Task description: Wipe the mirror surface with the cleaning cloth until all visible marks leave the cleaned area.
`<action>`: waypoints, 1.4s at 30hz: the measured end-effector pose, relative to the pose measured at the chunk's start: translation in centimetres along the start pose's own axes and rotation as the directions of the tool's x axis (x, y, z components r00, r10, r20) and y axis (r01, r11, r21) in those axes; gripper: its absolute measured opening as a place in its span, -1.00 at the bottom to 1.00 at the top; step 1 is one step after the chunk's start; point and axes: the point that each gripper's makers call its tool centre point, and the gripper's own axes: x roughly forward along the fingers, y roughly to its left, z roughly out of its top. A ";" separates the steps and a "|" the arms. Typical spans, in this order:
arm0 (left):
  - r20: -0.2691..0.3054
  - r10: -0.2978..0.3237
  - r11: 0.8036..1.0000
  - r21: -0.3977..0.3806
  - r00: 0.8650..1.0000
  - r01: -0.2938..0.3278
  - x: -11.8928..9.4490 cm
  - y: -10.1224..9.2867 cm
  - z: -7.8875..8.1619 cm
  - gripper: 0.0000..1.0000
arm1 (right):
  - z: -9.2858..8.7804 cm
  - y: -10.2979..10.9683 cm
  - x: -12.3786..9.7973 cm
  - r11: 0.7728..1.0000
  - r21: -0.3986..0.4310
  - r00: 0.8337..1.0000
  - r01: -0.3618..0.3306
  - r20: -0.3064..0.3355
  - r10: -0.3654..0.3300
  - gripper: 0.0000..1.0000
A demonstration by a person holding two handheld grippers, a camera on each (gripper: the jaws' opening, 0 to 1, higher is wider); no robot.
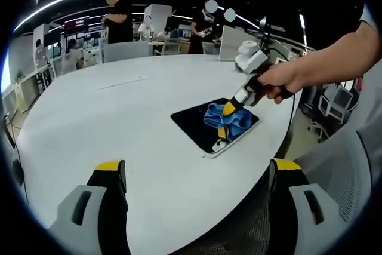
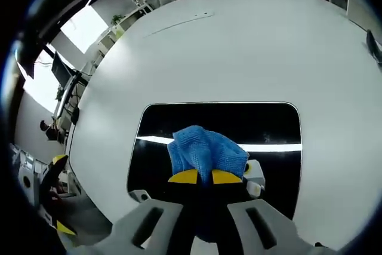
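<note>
left gripper: ours at 6 o'clock in the left gripper view, jaws wide apart, holding nothing, hovering over the white table
mirror: dark slab flat on the table near its edge, toward 3 o'clock from table centre
cleaning cloth: blue, bunched, pressed on the mirror's near half
right gripper: jaws closed on the cloth
risk: we judge the bunched cloth skips patches; pushing toward the edge could slide the mirror off
</note>
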 end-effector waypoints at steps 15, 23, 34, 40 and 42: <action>-0.012 -0.005 1.000 -0.004 1.000 0.005 0.1 -0.3 -0.2 0.98 | -0.2 -2.5 -0.6 1.000 0.004 1.000 0.007 -0.002 -0.007 -1.00; -0.015 -0.007 1.000 0.004 1.000 0.007 0.2 -0.3 -0.2 0.98 | -0.1 -3.9 -1.3 1.000 0.007 1.000 0.021 0.001 -0.021 -1.00; -0.014 -0.004 1.000 0.008 1.000 0.004 0.2 -0.4 -0.1 0.98 | 0.0 -5.4 -1.7 0.999 0.002 0.999 0.038 -0.006 -0.038 -1.00; -0.020 -0.014 1.000 0.007 1.000 0.014 0.2 -0.7 -0.2 0.98 | 0.0 -6.6 -2.1 0.999 0.016 0.999 0.051 -0.005 -0.051 -1.00; -0.016 -0.014 1.000 0.006 1.000 0.014 0.2 -0.7 -0.1 0.98 | -0.1 -6.9 -2.2 0.998 0.015 0.998 0.056 -0.006 -0.056 -1.00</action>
